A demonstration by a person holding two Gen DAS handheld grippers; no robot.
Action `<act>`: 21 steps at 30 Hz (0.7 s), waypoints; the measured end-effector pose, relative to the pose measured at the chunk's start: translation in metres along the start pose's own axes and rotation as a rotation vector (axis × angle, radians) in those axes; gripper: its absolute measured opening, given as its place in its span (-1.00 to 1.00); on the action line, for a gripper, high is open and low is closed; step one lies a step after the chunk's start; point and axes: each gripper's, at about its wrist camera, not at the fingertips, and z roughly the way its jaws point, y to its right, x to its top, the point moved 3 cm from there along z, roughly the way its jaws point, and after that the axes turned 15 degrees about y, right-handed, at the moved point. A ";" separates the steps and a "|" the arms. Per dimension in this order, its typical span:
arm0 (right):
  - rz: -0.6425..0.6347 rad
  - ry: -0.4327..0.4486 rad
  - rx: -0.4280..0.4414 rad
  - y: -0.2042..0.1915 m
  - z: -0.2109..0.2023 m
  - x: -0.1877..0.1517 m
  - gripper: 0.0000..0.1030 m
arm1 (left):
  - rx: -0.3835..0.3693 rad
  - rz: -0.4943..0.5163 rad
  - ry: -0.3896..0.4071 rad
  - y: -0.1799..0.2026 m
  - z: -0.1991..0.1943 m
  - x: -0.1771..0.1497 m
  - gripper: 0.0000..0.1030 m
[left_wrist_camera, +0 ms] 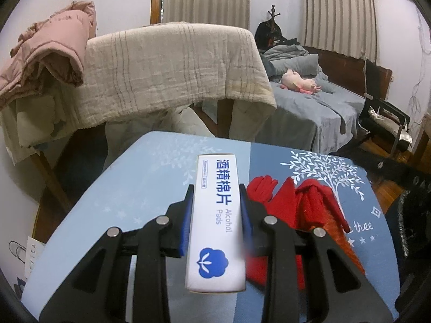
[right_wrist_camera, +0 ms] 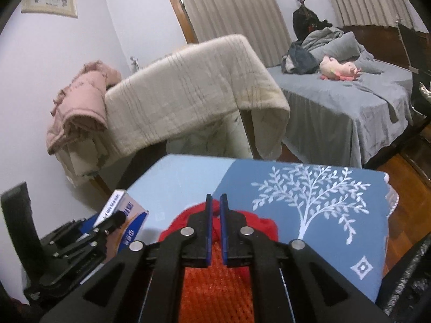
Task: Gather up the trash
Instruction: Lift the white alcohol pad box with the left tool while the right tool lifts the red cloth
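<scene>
Left tool [left_wrist_camera: 216, 196] clamped on a white alcohol-pads box [left_wrist_camera: 215, 215], blue pads pressed against both long sides, box lying lengthwise between the fingers and lifted above the counter [left_wrist_camera: 134, 188]. Blue lettering and a blue cotton-flower mark on the box's top face. Seen from the right wrist view, the same box [right_wrist_camera: 126, 215] at the left edge, gripped by the black left tool, an orange-and-blue side panel facing the camera. Right tool [right_wrist_camera: 216, 202] clenched, blue-lined fingers nearly together with only a thin slit left; whether any cloth is pinched there cannot be told. Directly beneath and behind that tool, red gloves [right_wrist_camera: 242, 220] bunched on the counter, with an orange mesh net [right_wrist_camera: 215, 282] spread below the fingers. In the left wrist view, red gloves [left_wrist_camera: 296, 202] just right of the box, glove fingers pointing away, orange mesh [left_wrist_camera: 342, 242] along their right side. Counter covered in a blue cloth, pale on the left half, darker on the right with a white tree print [right_wrist_camera: 309, 202]. Beyond the counter, a beige blanket [left_wrist_camera: 175, 75] draped over a frame, a pink quilted jacket [left_wrist_camera: 54, 48] heaped at its left end. Farther back, a bed with grey sheets [left_wrist_camera: 309, 107] and a pink plush toy [left_wrist_camera: 299, 80] lying on it. Pleated curtains [left_wrist_camera: 339, 18] along the back wall.
</scene>
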 end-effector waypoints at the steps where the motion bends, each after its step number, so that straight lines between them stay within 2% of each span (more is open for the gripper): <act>1: 0.004 0.006 0.002 0.001 -0.003 0.003 -0.90 | -0.003 -0.001 0.002 0.001 -0.001 0.001 -0.42; 5: -0.037 -0.023 -0.014 0.001 0.001 -0.002 -0.90 | -0.007 0.008 -0.001 0.006 -0.001 -0.002 -0.42; 7: -0.036 -0.054 -0.023 0.003 0.009 -0.009 -0.83 | -0.007 0.007 -0.006 0.006 0.001 -0.004 -0.42; 9: -0.040 -0.073 -0.035 0.004 0.019 -0.016 -0.62 | -0.006 0.002 -0.013 0.005 0.005 -0.005 -0.42; 11: -0.042 -0.090 -0.038 0.004 0.026 -0.023 -0.20 | -0.004 0.006 -0.016 0.005 0.008 -0.006 -0.42; 12: -0.041 -0.103 -0.037 0.004 0.032 -0.025 -0.13 | -0.001 0.010 -0.015 0.005 0.010 -0.006 -0.42; 14: -0.044 -0.122 -0.036 0.002 0.042 -0.030 0.19 | 0.006 0.017 -0.014 0.002 0.015 -0.006 -0.42; 16: -0.063 -0.133 -0.051 0.001 0.051 -0.033 0.34 | 0.012 0.009 -0.020 -0.001 0.019 -0.006 -0.43; 21: -0.033 -0.214 -0.075 0.012 0.071 -0.045 0.32 | 0.018 0.000 -0.027 -0.005 0.022 -0.009 -0.43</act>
